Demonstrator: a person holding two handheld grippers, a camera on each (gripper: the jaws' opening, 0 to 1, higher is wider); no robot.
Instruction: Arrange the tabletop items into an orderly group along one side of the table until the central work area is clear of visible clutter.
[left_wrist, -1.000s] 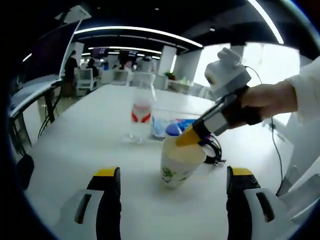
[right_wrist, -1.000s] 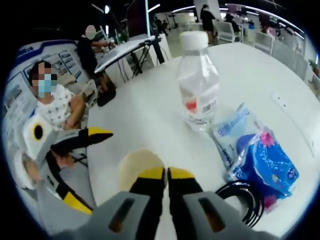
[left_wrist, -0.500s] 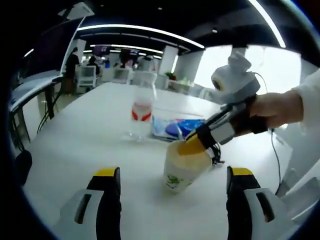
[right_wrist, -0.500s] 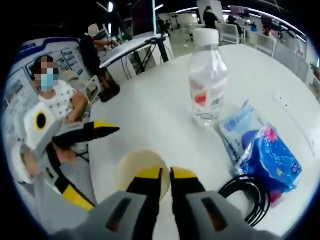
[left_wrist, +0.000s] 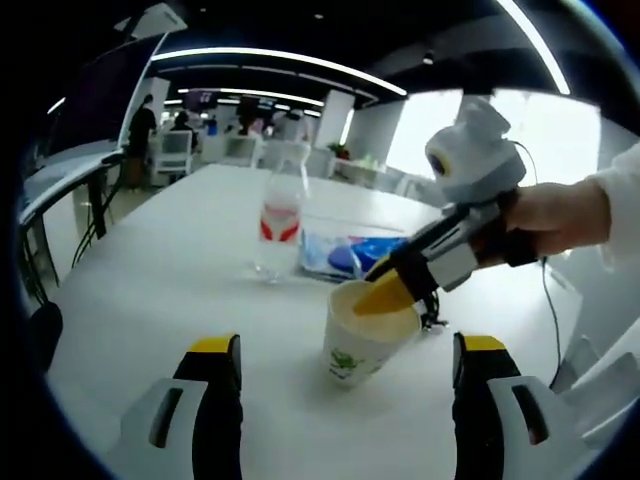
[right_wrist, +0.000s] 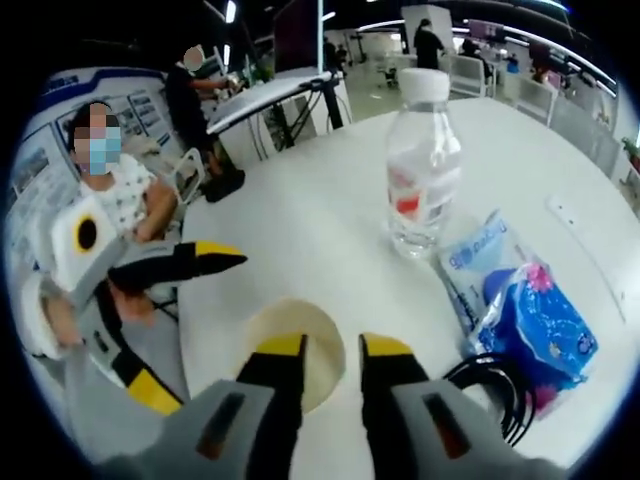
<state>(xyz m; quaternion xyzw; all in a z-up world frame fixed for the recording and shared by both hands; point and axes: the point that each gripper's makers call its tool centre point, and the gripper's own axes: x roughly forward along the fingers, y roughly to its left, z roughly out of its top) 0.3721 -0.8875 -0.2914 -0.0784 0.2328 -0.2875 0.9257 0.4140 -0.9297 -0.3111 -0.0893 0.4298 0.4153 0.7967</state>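
My right gripper (right_wrist: 331, 350) hangs over the paper cup (right_wrist: 296, 350) on the white bench (right_wrist: 300, 230), its yellow-tipped fingers (right_wrist: 281, 348) slightly apart astride the near rim. Beyond stands an upright water bottle (right_wrist: 423, 165), with blue tissue packs (right_wrist: 520, 310) beside it and a black cable (right_wrist: 495, 395). My left gripper (right_wrist: 175, 268) pokes in from the left.

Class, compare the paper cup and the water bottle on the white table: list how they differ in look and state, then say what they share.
1. The paper cup is opaque cream with a green print; the water bottle is clear with a red-and-white label.
2. The cup is open-topped; the bottle wears a white cap.
3. The right gripper is at the cup's rim, jaws slightly parted; nothing touches the bottle.

Both stand upright on the table.
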